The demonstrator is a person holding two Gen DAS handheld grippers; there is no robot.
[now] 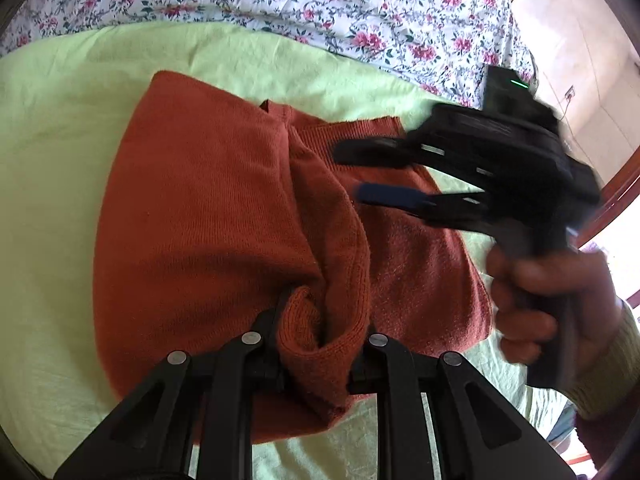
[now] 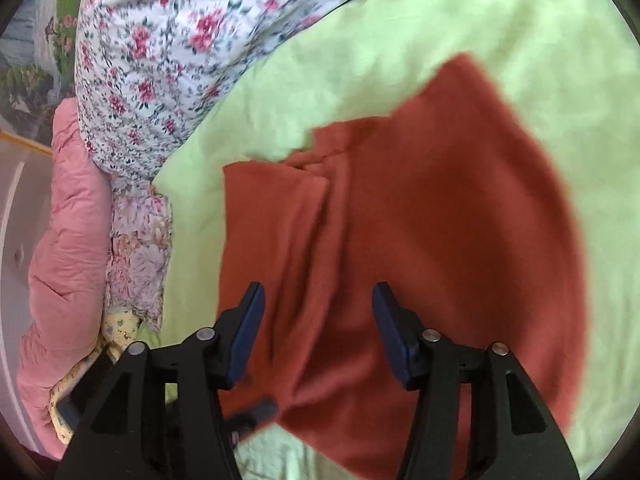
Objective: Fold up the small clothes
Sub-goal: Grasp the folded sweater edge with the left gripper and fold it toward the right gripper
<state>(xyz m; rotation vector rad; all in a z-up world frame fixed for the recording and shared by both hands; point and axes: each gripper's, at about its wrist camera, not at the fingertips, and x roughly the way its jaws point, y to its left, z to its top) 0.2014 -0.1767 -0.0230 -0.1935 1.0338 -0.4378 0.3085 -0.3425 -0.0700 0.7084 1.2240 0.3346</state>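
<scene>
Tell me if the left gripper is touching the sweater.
Touching. The left wrist view shows the left gripper with its jaws closed around a bunched fold of the sweater, fabric pressed between the fingers.

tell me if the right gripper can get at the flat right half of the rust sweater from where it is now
Probably yes: the right gripper is open above the sweater, nothing lying between. The left gripper pinches a bunched fold, off to the side.
</scene>
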